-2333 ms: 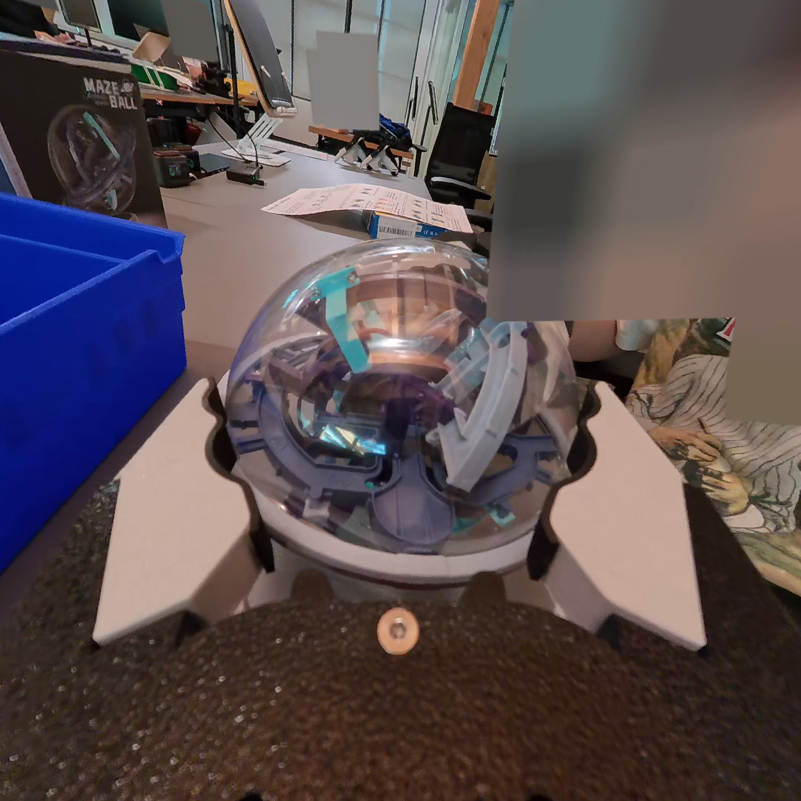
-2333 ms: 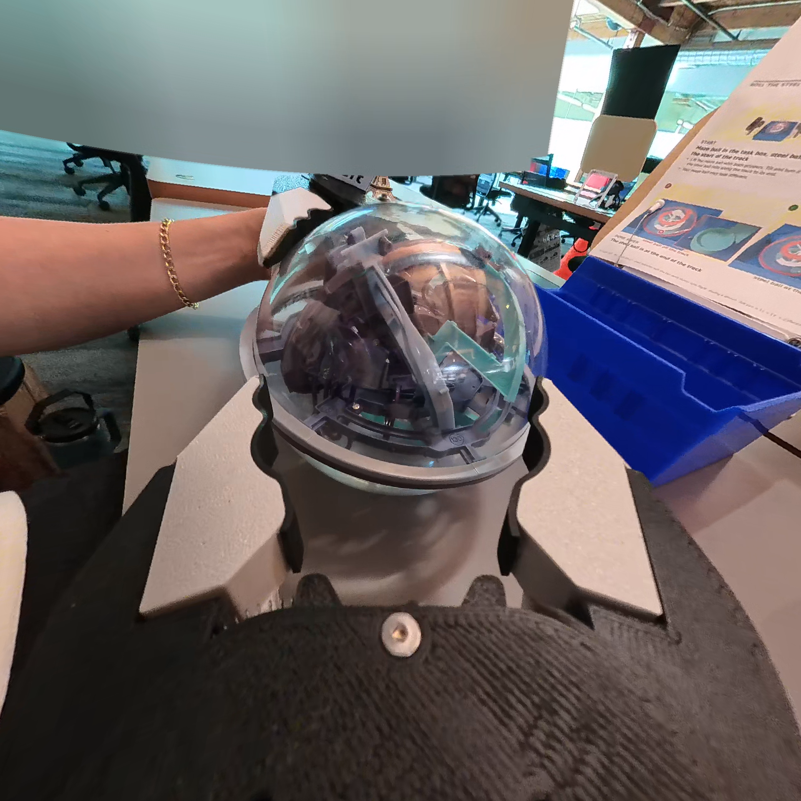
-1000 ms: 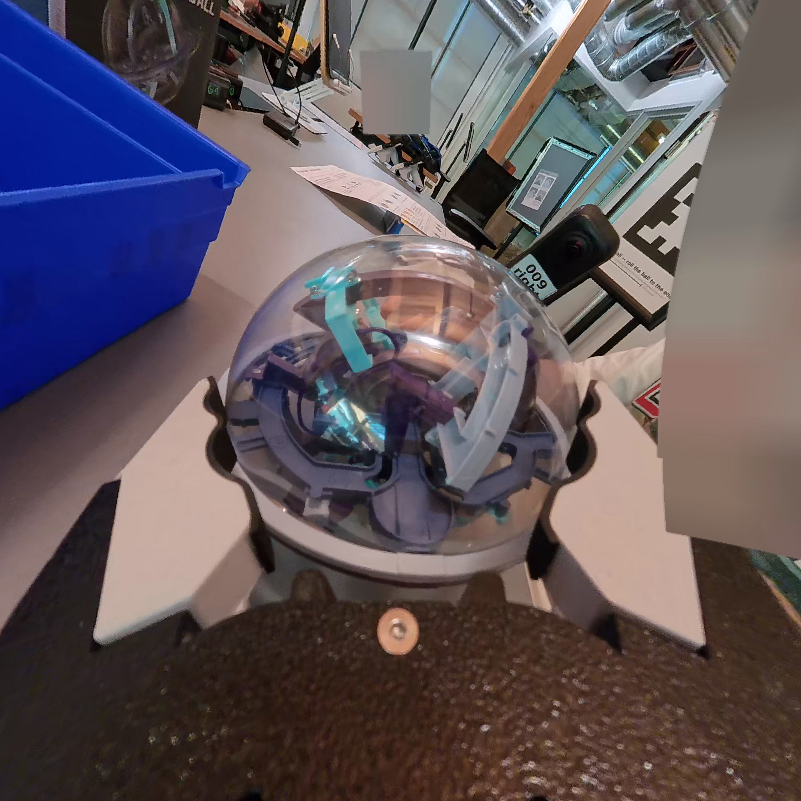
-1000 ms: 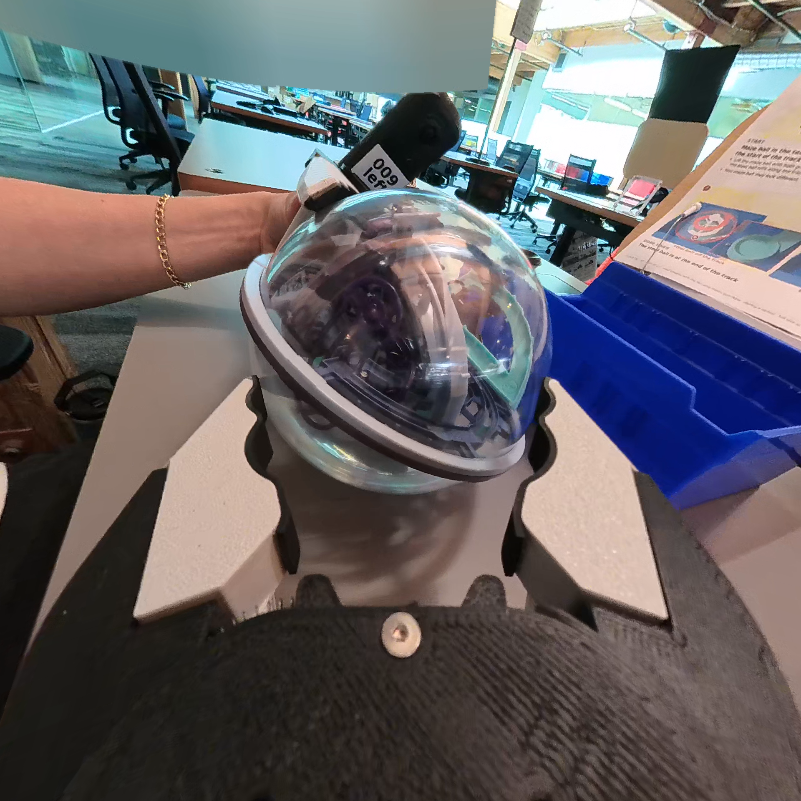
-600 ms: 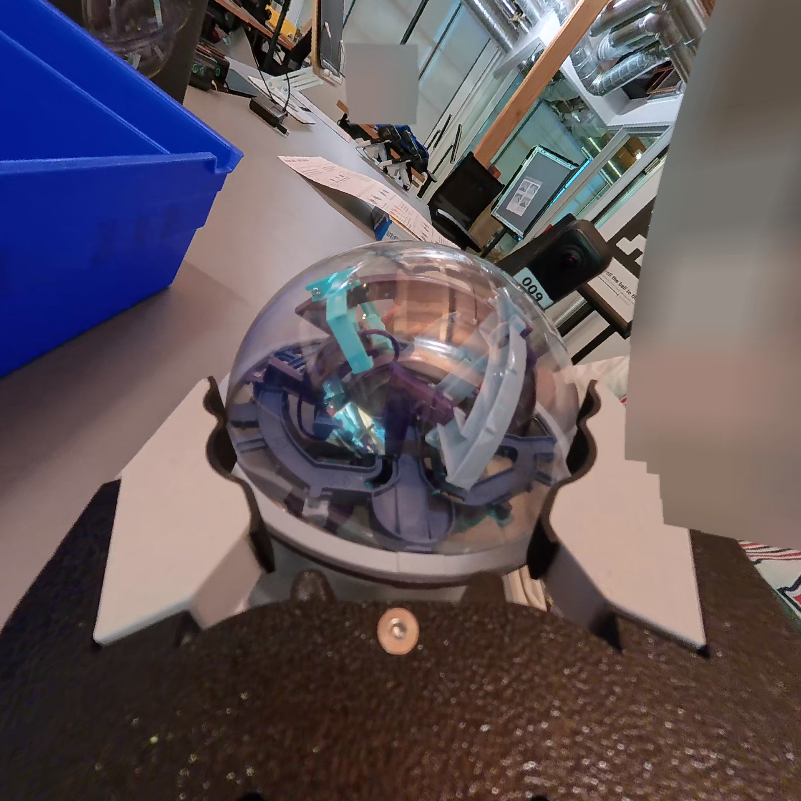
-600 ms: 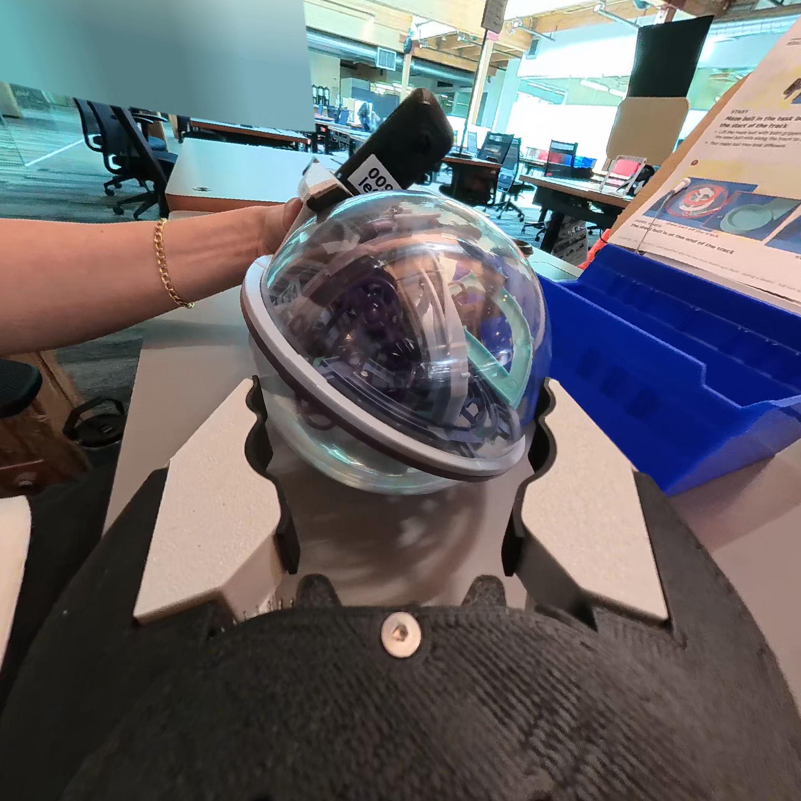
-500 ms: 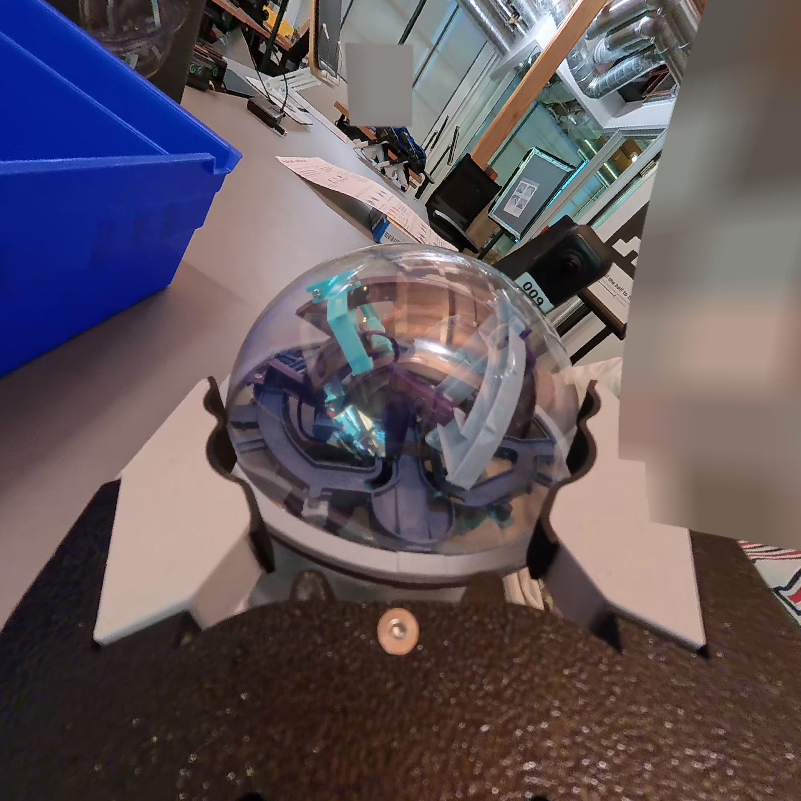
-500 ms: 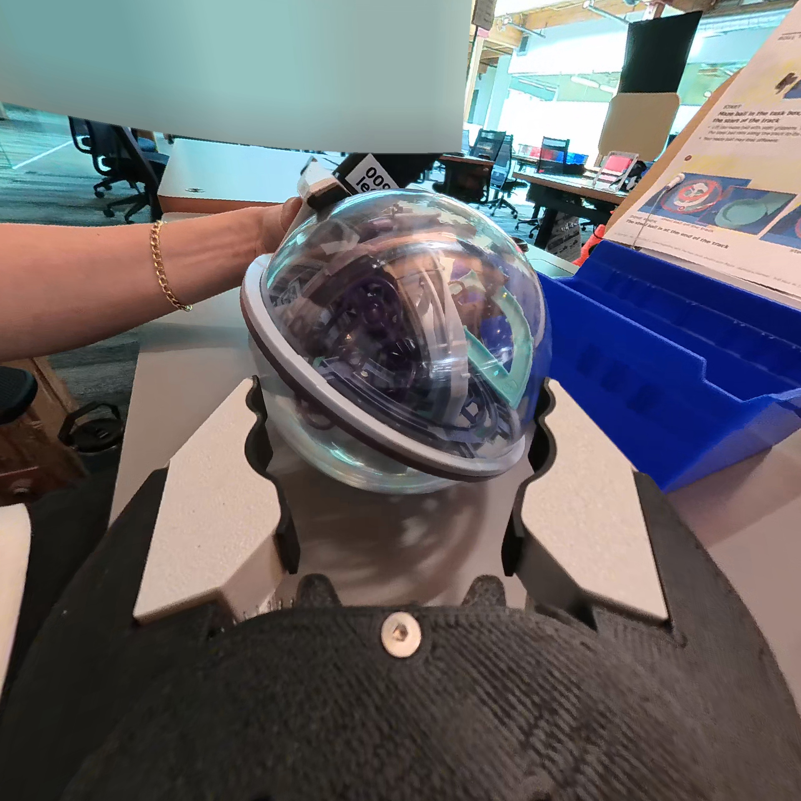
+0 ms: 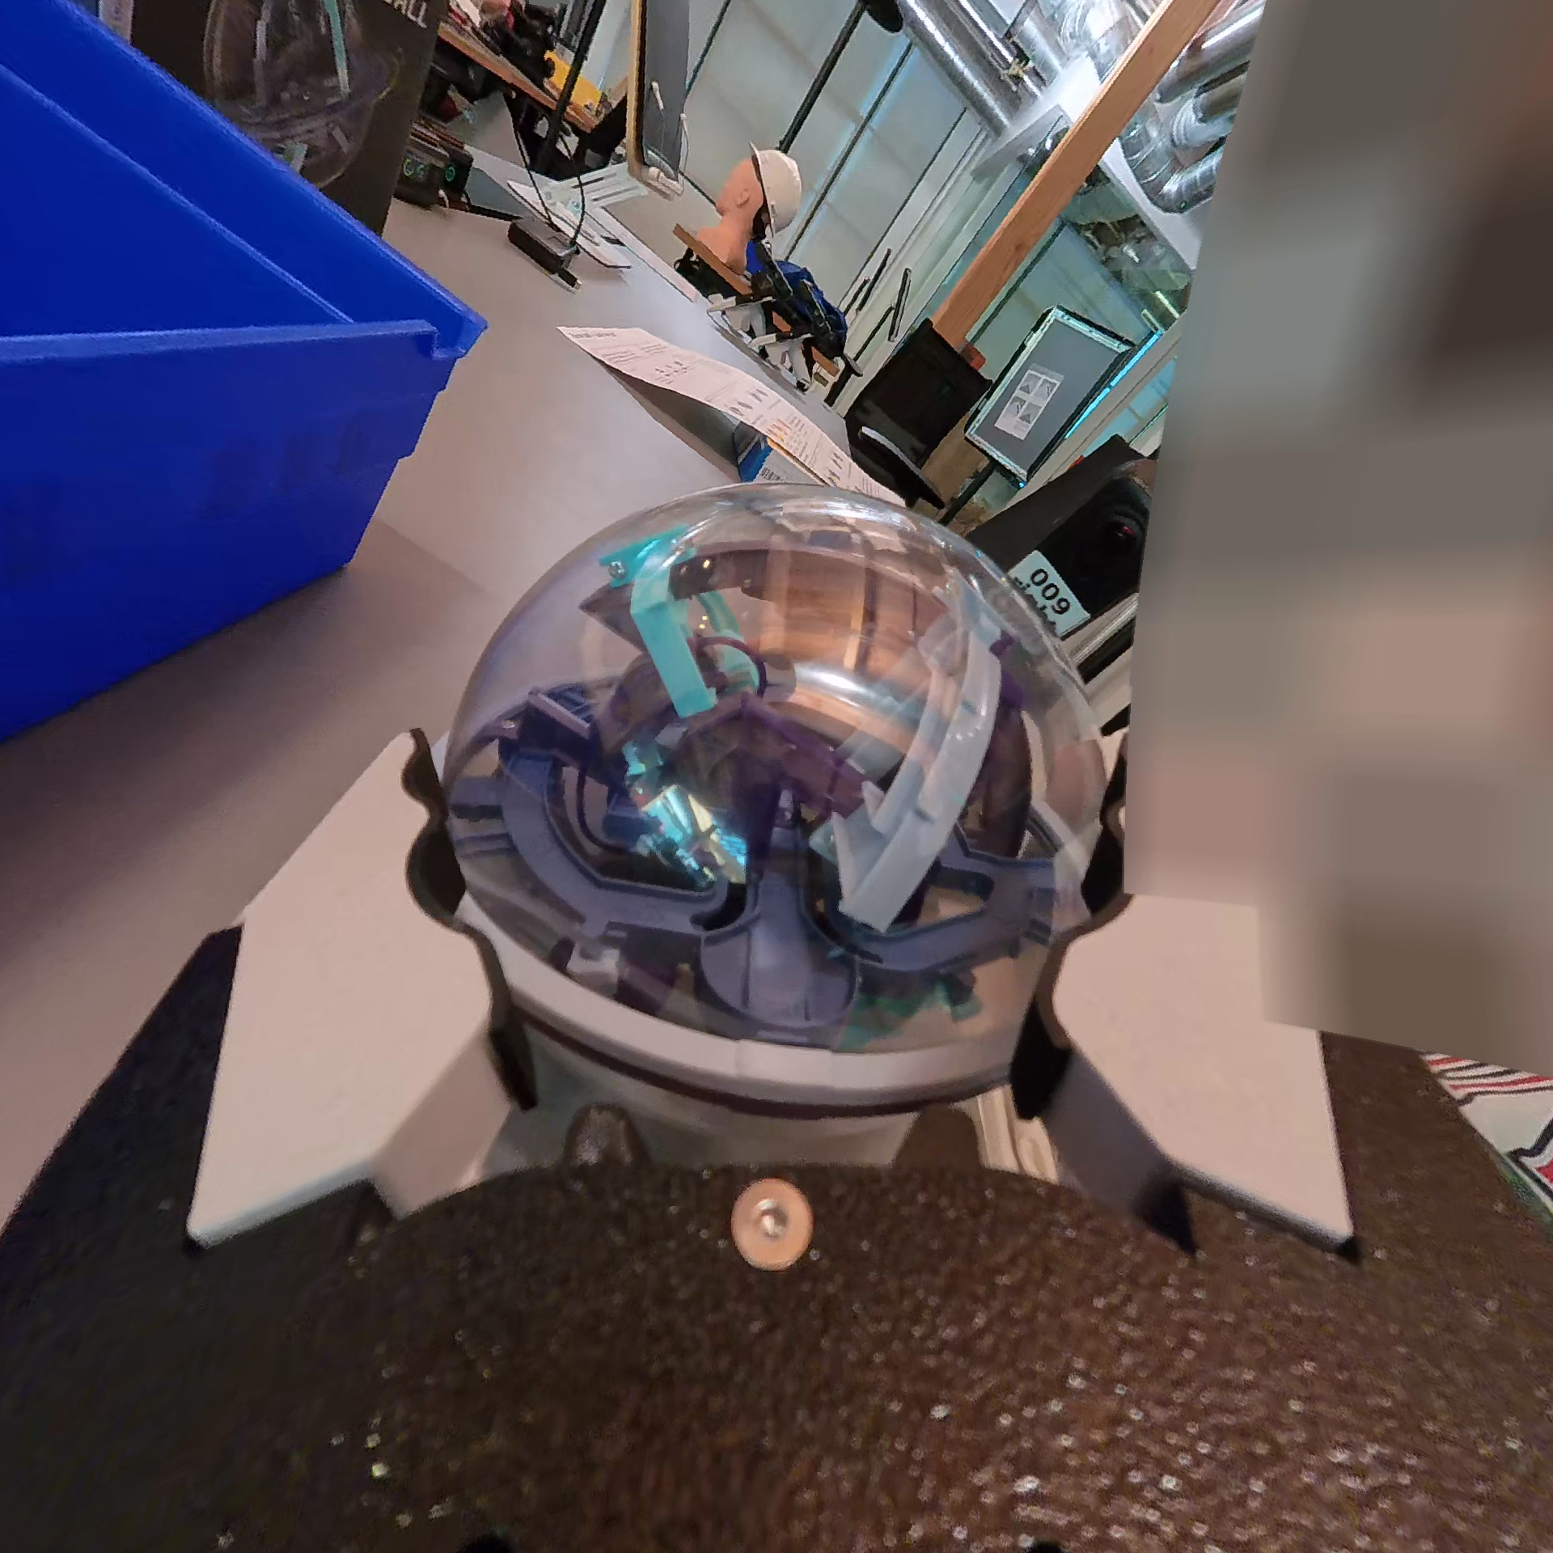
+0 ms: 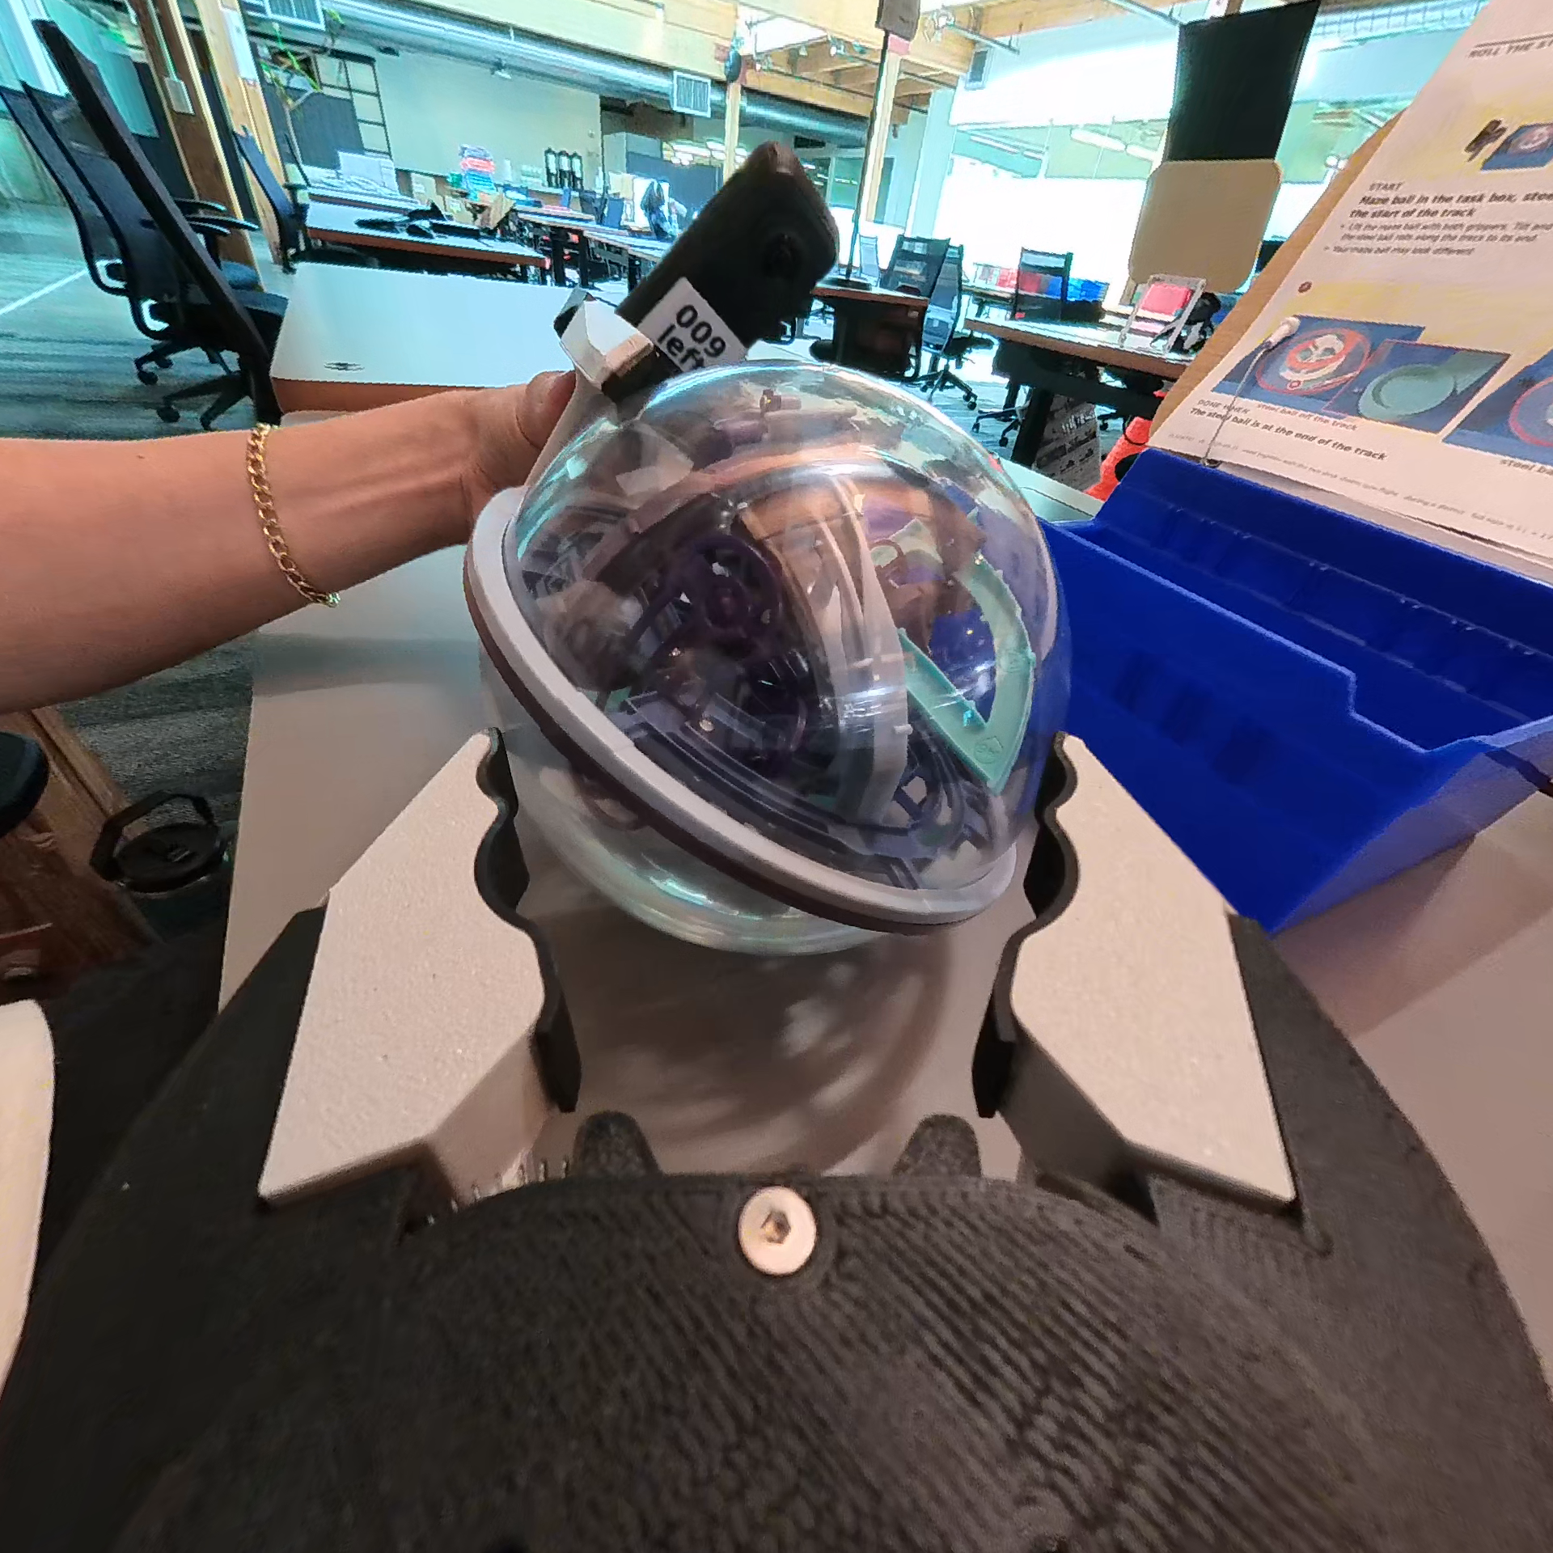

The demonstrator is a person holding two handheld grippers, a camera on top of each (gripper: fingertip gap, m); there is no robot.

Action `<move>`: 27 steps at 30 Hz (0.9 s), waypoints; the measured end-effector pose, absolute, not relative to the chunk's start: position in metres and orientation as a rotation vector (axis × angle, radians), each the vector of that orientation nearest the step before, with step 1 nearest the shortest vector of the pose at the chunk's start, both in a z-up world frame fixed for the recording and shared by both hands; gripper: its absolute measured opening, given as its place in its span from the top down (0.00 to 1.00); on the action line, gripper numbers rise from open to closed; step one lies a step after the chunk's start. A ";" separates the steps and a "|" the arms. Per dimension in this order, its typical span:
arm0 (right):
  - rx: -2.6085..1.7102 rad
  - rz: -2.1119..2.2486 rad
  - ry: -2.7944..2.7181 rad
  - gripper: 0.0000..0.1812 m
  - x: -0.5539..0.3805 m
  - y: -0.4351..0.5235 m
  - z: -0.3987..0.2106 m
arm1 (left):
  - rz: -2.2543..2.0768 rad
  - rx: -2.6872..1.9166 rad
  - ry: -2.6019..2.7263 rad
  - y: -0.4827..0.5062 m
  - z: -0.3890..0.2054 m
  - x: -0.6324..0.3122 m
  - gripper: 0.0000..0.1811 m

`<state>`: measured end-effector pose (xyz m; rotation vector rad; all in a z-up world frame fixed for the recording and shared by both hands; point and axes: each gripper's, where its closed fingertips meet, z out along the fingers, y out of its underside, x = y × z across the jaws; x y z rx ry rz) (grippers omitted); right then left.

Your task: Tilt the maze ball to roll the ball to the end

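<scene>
Two wrist cams, opposite sides, facing each other, both very close on the maze ball (image 9: pixel 769 790) (image 10: pixel 769 664). Left cam looks across the grey table (image 9: pixel 538 454) toward the right unit's camera (image 9: pixel 1084 538); right cam sees the left unit's camera (image 10: pixel 739 252). Blue bin (image 9: pixel 185 403) (image 10: pixel 1294 689) shared.

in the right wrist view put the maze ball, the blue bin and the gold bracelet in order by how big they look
1. maze ball, close to the camera and filling the middle.
2. blue bin, cut off by the frame edge and farther off, so the order of these two is unsure.
3. gold bracelet, smallest.
</scene>
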<state>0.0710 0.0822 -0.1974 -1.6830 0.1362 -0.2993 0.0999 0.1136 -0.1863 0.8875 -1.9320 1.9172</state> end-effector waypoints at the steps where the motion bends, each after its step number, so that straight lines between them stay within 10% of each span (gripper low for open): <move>1: -1.685 -0.305 0.133 0.33 0.070 0.082 -0.198 | 1.918 0.887 -1.939 0.114 -0.186 0.099 0.19; 27: -1.752 -0.426 0.077 0.33 0.060 0.077 -0.207 | 1.878 0.791 -2.217 0.107 -0.186 0.085 0.19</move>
